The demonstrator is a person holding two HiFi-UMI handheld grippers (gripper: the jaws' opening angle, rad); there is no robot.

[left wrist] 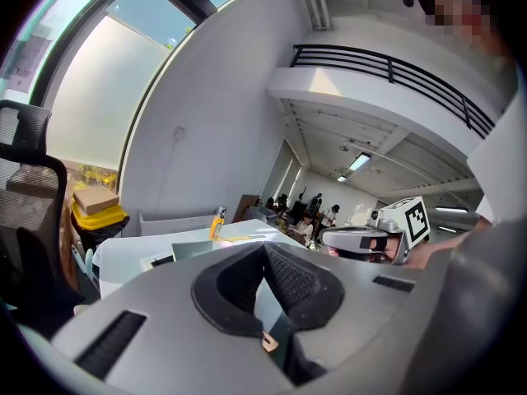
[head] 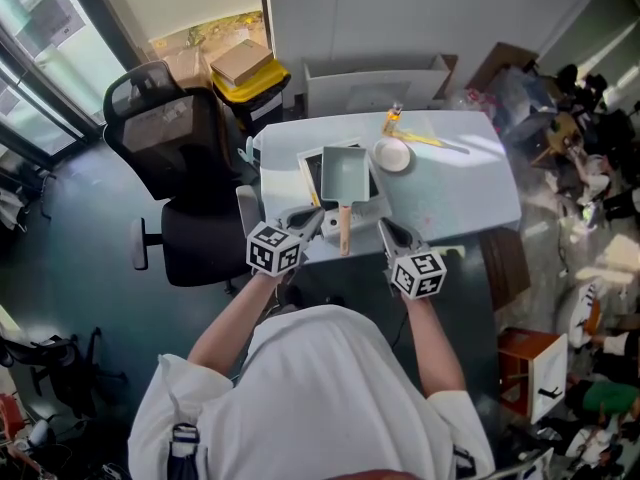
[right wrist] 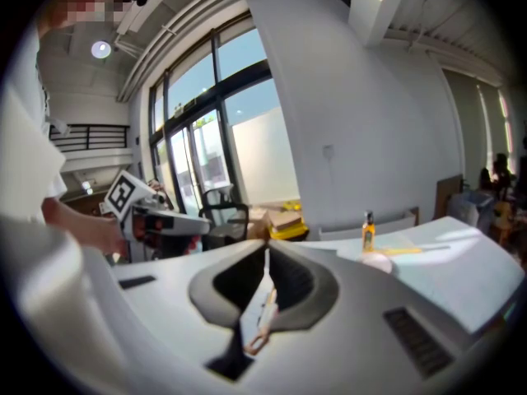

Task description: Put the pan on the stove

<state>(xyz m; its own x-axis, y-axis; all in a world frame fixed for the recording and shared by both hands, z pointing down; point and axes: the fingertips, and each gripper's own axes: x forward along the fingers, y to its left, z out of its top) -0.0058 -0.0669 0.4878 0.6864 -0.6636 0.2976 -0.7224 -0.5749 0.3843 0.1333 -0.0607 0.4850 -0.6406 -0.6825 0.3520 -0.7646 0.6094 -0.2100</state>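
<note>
Already, pan (head: 345,171) atop stove (head: 313,176), left tool (head: 316,216), right tool (head: 384,228) both closed

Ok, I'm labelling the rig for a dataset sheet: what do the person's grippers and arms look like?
The left gripper and right gripper are light grey, tapering shells with black ribbed pads on the inner faces. Each carries a white cube printed with black square markers. The person wears a white short-sleeved shirt, and the forearms are bare.

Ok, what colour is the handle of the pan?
The handle is a light wooden tan. It shows best in the head view.
</note>
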